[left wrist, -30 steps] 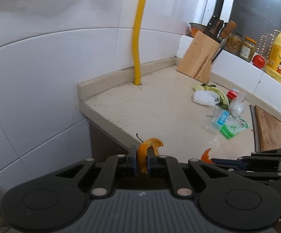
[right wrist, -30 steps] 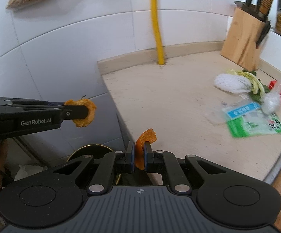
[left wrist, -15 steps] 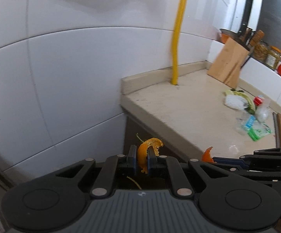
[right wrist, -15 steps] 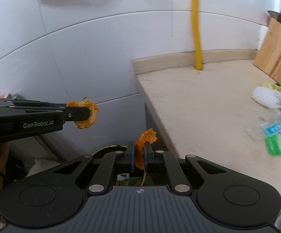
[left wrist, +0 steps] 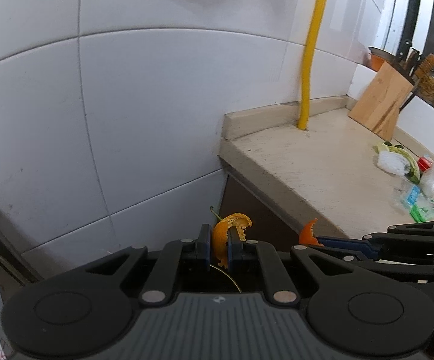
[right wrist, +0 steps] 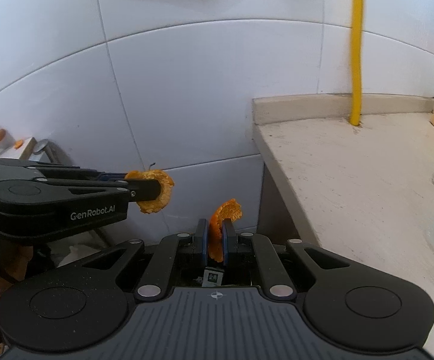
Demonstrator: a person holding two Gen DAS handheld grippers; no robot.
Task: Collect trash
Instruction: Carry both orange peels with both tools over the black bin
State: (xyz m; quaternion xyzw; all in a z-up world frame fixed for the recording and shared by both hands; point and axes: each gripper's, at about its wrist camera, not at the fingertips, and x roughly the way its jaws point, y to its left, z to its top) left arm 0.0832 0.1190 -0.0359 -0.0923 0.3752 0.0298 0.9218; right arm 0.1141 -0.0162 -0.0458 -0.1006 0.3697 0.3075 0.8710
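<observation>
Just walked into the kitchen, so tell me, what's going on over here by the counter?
A person is clearing trash with two handheld grippers. The left gripper is shut on a piece of orange peel, and the right gripper is shut on another peel scrap. Both hang off the end of the counter, where wrappers and vegetable scraps lie.

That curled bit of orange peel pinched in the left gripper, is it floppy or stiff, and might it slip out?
The orange peel holds its curl above the left gripper, so it is probably fairly stiff. It looks thin and ragged-edged, likely light and tearable. The jaws pinch it flat on both sides, so slipping seems unlikely.
</observation>
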